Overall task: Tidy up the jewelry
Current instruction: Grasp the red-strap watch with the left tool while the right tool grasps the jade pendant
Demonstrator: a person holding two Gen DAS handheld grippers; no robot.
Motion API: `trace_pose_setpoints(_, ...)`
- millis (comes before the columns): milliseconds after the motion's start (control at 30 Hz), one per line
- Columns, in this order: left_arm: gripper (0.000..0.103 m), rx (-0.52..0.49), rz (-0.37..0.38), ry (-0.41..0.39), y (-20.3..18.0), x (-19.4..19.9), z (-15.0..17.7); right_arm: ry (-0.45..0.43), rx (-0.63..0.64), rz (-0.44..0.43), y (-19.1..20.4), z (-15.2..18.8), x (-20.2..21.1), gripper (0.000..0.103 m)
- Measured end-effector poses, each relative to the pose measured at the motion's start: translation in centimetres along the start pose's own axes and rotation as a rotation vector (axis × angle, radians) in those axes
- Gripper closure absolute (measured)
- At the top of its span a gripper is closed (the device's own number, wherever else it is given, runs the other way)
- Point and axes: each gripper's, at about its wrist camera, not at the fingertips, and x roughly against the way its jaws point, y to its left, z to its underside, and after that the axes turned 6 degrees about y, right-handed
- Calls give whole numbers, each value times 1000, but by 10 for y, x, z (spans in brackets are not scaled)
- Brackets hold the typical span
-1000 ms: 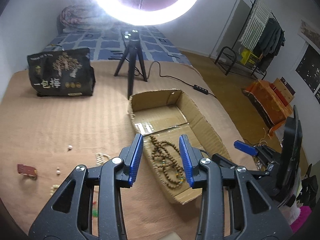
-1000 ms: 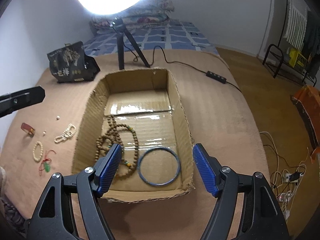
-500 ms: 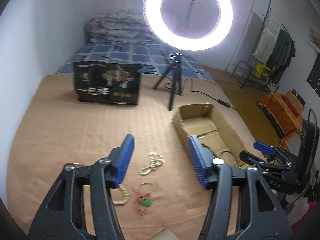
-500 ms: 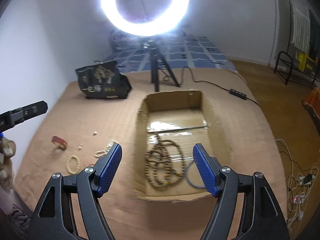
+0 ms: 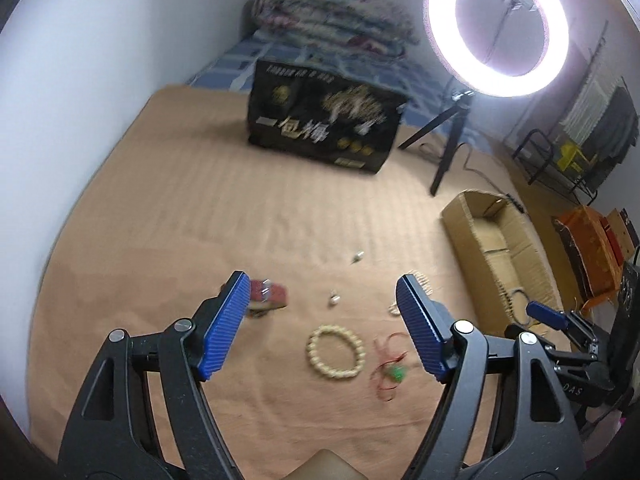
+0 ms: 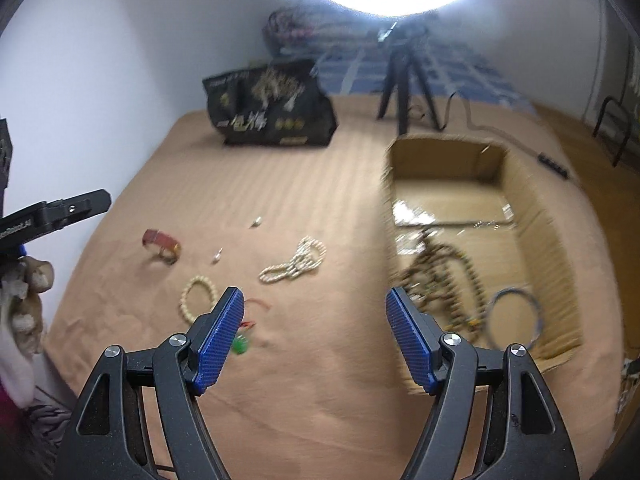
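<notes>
My left gripper (image 5: 322, 322) is open and empty above the tan bed cover, with a cream bead bracelet (image 5: 335, 353) just ahead between its fingers. A red-string green pendant (image 5: 394, 372) lies to its right and a red bangle (image 5: 269, 295) by the left finger. My right gripper (image 6: 314, 336) is open and empty; the cream bracelet (image 6: 197, 294), the pendant (image 6: 241, 345) and a white bead necklace (image 6: 295, 266) lie ahead left. The cardboard box (image 6: 558, 236) at the right holds a brown bead necklace (image 6: 438, 270) and a blue bangle (image 6: 516, 316).
A black gift bag (image 5: 324, 120) stands at the back of the bed, with a ring light on a tripod (image 5: 450, 148) beside it. Two small loose earrings (image 5: 334, 300) lie on the cover. The box also shows in the left wrist view (image 5: 464, 236).
Both grippers have swung left, away from the box and towards the loose jewelry on the cover. The left gripper has come down closer to the cream bracelet. Both stay open.
</notes>
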Motion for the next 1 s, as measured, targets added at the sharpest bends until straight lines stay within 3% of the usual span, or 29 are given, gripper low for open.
trace_pose_setpoints(333,25,154,-36,127,53,-49,8,116,81,-15,37,14,-43,30)
trace_pose_setpoints(1000,25,170,-112,195,64,-111,-8,260,177,-38,56,26,-99,30)
